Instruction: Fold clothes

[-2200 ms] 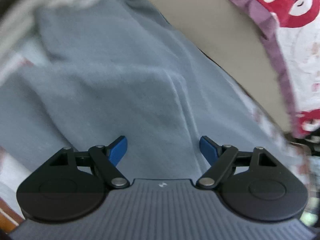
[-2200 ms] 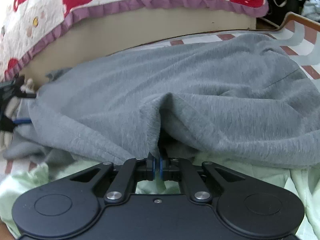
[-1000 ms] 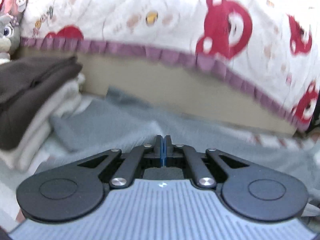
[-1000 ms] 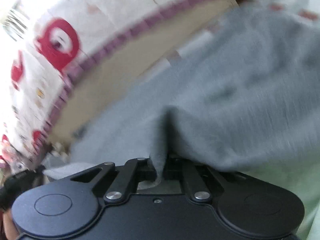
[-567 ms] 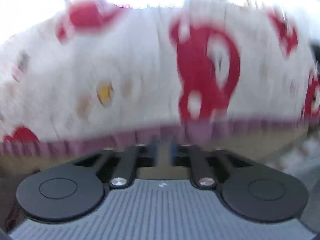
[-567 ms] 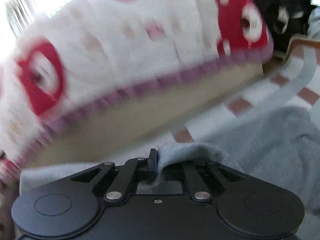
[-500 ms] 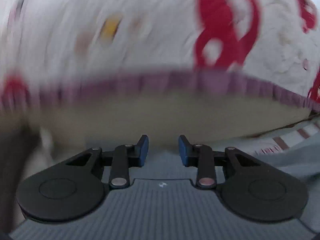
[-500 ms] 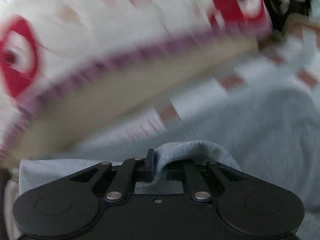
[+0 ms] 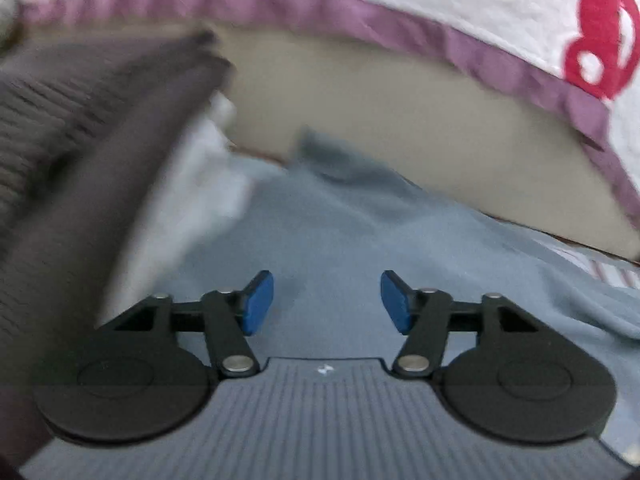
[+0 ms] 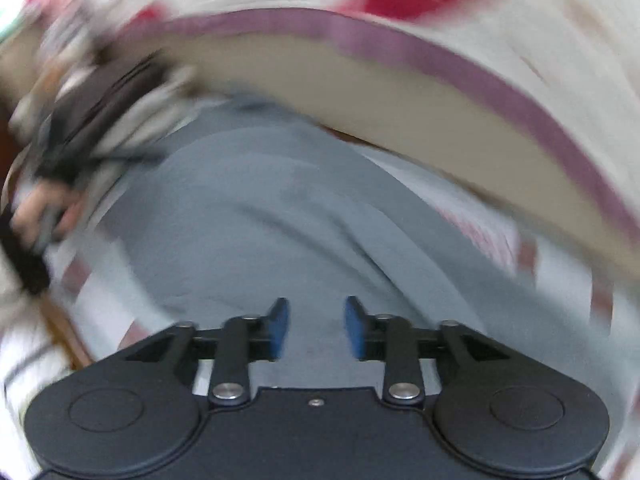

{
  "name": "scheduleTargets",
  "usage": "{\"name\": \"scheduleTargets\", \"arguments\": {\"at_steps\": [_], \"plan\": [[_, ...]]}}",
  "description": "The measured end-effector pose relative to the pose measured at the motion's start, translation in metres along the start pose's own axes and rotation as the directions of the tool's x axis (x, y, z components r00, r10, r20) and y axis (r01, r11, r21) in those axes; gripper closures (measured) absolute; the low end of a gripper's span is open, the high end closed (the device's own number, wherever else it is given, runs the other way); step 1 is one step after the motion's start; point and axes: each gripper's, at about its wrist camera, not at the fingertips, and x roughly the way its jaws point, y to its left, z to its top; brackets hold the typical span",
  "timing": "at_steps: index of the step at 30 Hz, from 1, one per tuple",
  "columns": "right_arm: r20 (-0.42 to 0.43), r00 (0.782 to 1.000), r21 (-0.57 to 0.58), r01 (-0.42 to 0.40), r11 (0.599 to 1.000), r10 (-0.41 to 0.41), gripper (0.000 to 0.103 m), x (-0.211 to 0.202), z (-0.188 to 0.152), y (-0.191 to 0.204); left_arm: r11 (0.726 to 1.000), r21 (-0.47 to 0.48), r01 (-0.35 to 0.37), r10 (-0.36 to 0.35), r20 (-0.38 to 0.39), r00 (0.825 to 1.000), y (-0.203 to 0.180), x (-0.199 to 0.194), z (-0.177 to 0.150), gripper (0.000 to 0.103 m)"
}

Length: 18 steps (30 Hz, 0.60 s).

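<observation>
Two tools spread, holding nothing | your left tool (image 9: 327,304) and right tool (image 10: 316,328) hover over the grey garment (image 9: 360,240) | dark folded pile (image 9: 80,128) lies left.

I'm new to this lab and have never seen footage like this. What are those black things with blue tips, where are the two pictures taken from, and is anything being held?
Each picture comes from a camera mounted on a hand-held gripper, looking forward along its two blue-tipped fingers. One shows the left gripper, the other the right gripper. Both are open and hold nothing. Below them lies a grey garment, spread out, waiting to be folded. To the left sits a stack of folded clothes. Behind is a white quilt with red figures and a purple edge. The blur comes from motion.
</observation>
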Motion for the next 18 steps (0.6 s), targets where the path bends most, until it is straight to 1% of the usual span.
{"name": "scheduleTargets", "arguments": {"at_steps": [1,2,3,4,5,6,7,8,9,11,12,13,14,15,16,18], "plan": [[-0.017,1.0,-0.099,-0.006,0.995,0.005,0.056,0.003,0.023,0.015,1.0,0.008,-0.03,0.03,0.016,0.999,0.006,0.0,0.001,0.044],[-0.029,1.0,-0.185,-0.009,0.983,0.003,0.053,0.007,0.044,0.028,1.0,-0.006,-0.02,0.02,-0.013,1.0,0.011,0.003,0.002,0.044],[-0.025,1.0,-0.265,-0.001,0.964,-0.006,0.049,0.014,0.06,0.04,1.0,-0.019,0.001,-0.001,-0.026,1.0,0.012,0.004,0.002,0.044],[-0.006,1.0,-0.399,0.007,0.917,-0.01,0.048,0.023,0.065,0.056,0.999,-0.032,0.022,-0.023,-0.036,0.999,0.012,0.005,0.003,0.044],[0.015,1.0,-0.575,0.009,0.818,0.0,0.045,0.032,0.057,0.074,0.998,-0.045,0.043,-0.045,-0.046,0.998,0.012,0.006,0.003,0.044],[0.035,0.999,-0.727,0.016,0.686,0.014,0.037,0.041,0.049,0.092,0.996,-0.059,0.064,-0.067,-0.056,0.996,0.012,0.007,0.004,0.044],[0.051,0.998,-0.85,0.027,0.526,0.032,0.04,0.05,0.041,0.11,0.994,-0.073,0.084,-0.089,-0.065,0.994,0.011,0.008,0.004,0.044],[0.033,0.998,-0.911,0.007,0.412,0.056,0.043,0.058,0.034,0.125,0.991,-0.087,0.105,-0.111,-0.075,0.991,0.011,0.009,0.005,0.044],[-0.013,0.996,-0.9,-0.049,0.434,0.085,0.043,0.062,0.032,0.132,0.987,-0.101,0.125,-0.134,-0.083,0.988,0.011,0.01,0.006,0.044],[-0.072,0.988,-0.774,-0.142,0.617,0.137,0.041,0.066,0.036,0.135,0.978,-0.129,0.165,-0.178,-0.1,0.979,0.011,0.013,0.007,0.044],[-0.099,0.986,-0.693,-0.165,0.702,0.134,0.041,0.066,0.039,0.129,0.976,-0.119,0.184,-0.197,-0.113,0.974,0.007,0.014,0.006,0.044],[-0.118,0.985,-0.628,-0.171,0.76,0.124,0.041,0.064,0.041,0.119,0.975,-0.114,0.192,-0.206,-0.129,0.97,0.006,0.016,0.005,0.044],[-0.129,0.985,-0.565,-0.165,0.808,0.11,0.041,0.061,0.043,0.108,0.975,-0.111,0.19,-0.204,-0.141,0.969,0.005,0.017,0.004,0.044],[-0.13,0.987,-0.51,-0.145,0.848,0.091,0.04,0.057,0.045,0.095,0.976,-0.109,0.186,-0.201,-0.152,0.968,0.004,0.018,0.003,0.044],[-0.138,0.988,-0.447,-0.121,0.886,0.066,0.039,0.052,0.049,0.081,0.977,-0.106,0.183,-0.198,-0.164,0.966,0.003,0.018,0.002,0.044],[-0.18,0.983,-0.288,-0.074,0.955,0.022,0.039,0.037,0.055,0.043,0.985,-0.081,0.155,-0.167,-0.182,0.969,0.001,0.018,0.001,0.044]]}}
